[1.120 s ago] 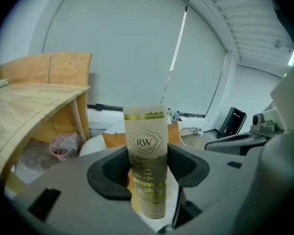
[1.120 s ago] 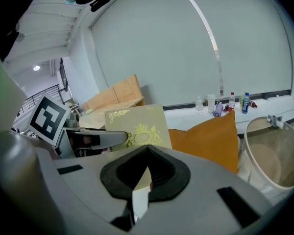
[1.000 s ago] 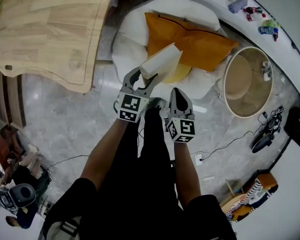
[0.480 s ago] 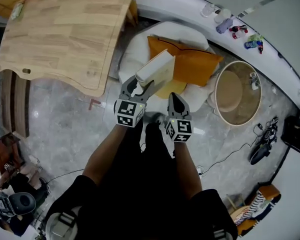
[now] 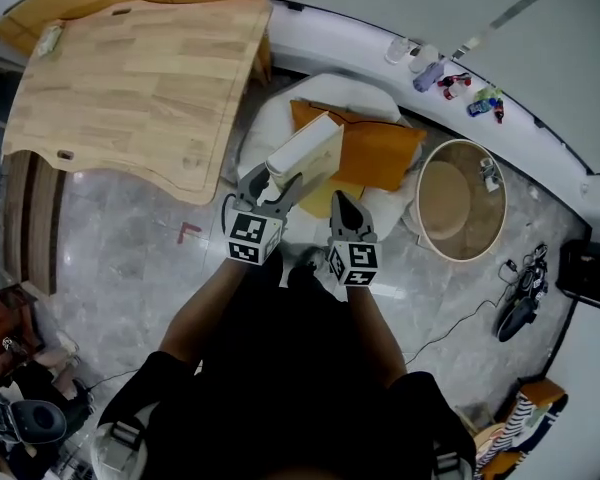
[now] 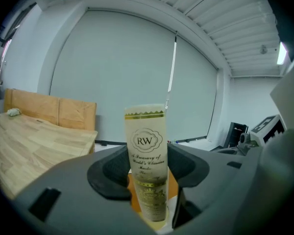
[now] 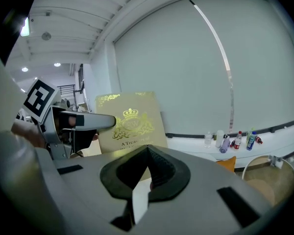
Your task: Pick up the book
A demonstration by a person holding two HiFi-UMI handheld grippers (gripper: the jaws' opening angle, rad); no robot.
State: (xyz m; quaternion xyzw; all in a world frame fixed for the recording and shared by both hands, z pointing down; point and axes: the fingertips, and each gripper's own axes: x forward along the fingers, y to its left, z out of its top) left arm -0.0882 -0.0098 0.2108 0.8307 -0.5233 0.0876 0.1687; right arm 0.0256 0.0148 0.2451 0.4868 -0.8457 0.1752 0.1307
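The left gripper [image 5: 271, 182] is clamping its part-spread jaws on the cream, gold-lettered hardback book [image 5: 305, 151], holding it apparently clear above the orange cushion [image 5: 380, 153]; the right gripper [image 5: 342, 206], just right, is hanging pinched together and empty; the pickup is looking essentially done.

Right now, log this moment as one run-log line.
left hand-held gripper: shut on book | right hand-held gripper: shut, empty | book: held over orange cushion

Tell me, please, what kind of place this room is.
Probably a lounge corner of a home or studio: a white padded seat with an orange cushion, a large wooden table beside it, and small bottles on a curved ledge by the wall.
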